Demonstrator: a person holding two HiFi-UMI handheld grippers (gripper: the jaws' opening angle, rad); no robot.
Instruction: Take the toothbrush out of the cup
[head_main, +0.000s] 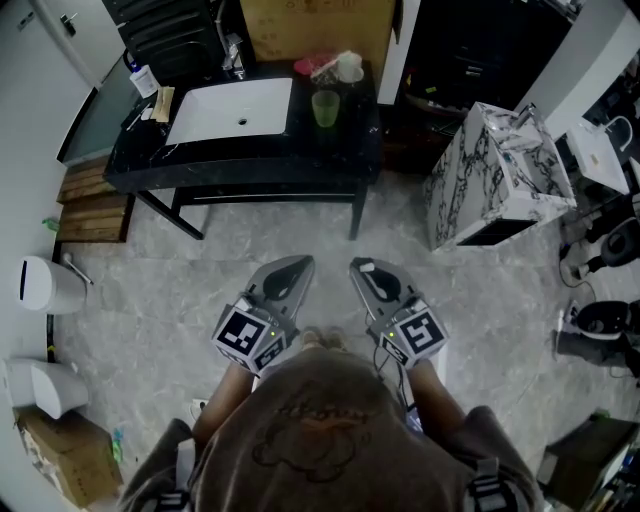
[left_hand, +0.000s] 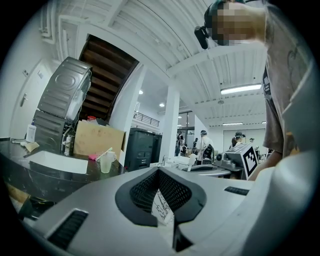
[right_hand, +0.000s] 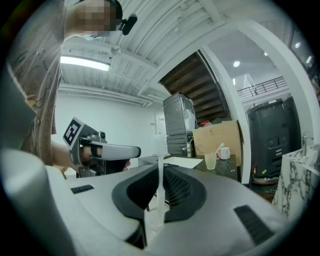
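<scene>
Though unseen overhead, toothbrush (left_hand: 104, 154) slants from cup (left_hand: 105, 165)

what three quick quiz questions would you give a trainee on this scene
1. Where is the green cup? A: on the black counter beside the sink. B: on the floor. C: between a gripper's jaws.
2. True or false: the right gripper grips the toothbrush.
3. Fill in: the left gripper has its jaws ___.
Key: 1 A; 2 false; 3 shut.
</scene>
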